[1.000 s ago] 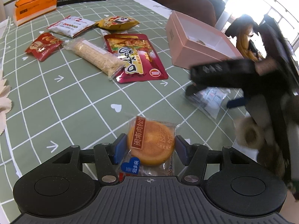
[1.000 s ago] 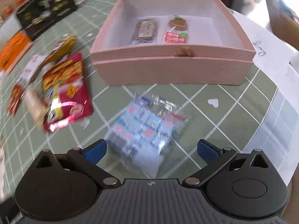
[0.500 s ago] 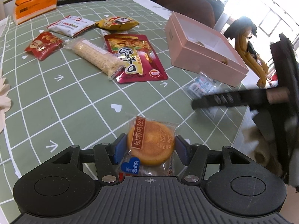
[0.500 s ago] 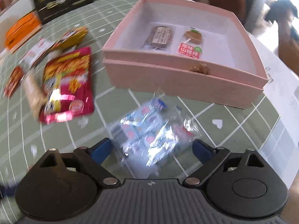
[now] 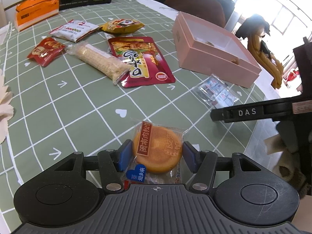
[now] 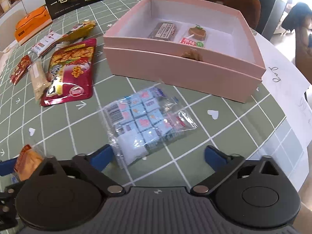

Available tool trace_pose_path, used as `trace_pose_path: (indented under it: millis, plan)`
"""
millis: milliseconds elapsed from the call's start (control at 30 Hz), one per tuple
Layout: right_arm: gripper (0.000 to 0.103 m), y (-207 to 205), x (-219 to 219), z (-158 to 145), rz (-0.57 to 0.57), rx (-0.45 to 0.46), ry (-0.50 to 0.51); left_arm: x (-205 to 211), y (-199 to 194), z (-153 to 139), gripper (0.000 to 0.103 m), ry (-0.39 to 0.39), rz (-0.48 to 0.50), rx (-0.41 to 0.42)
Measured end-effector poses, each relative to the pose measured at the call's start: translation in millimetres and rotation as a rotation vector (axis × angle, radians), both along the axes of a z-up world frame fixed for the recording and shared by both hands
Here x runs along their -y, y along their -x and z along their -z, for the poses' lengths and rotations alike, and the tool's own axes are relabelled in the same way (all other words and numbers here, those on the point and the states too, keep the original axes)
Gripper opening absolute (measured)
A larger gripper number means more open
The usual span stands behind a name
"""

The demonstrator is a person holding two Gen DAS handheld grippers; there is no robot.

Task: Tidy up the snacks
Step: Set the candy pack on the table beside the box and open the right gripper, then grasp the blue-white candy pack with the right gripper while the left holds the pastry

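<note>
Left wrist: wrapped round pastry (image 5: 157, 149) between left tool (image 5: 156, 157) pads.

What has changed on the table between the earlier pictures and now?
The right gripper has moved back from the pink box and rolled; its jaws have been closing around the clear candy bag without pressing it. The left gripper keeps its grip on the round pastry.

My view: a home dining room, green checked cloth (image 5: 81, 117) over the bench, brown chair (image 5: 195, 2), sunlit window (image 5: 282, 19).
</note>
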State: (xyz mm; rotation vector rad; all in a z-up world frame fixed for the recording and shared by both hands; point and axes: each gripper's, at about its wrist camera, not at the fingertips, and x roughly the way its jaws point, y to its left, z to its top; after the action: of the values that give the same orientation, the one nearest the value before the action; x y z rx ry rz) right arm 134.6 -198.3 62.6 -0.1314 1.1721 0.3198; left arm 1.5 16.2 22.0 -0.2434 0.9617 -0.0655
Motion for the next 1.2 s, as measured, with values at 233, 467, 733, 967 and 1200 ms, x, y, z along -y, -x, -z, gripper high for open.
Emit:
trace_pose_path:
  millis: [233,467,733,967,1200]
  plan:
    - [0.026,13,-1,-16,-0.025,-0.046,0.009,7,-2,0,0.062,-0.037,0.006,0.001]
    - [0.027,19,18,-17,-0.034,-0.051,-0.023,11,-4,1,0.062,-0.051,-0.008,0.002]
    - [0.075,25,24,-13,-0.017,-0.053,-0.057,8,-3,1,0.062,-0.03,-0.014,0.013]
    - [0.083,22,13,-16,-0.035,-0.005,-0.053,8,-3,1,0.062,-0.036,-0.007,0.014]
    - [0.085,-14,-4,-4,0.009,-0.038,0.008,11,-3,1,0.062,-0.051,0.0,0.013]
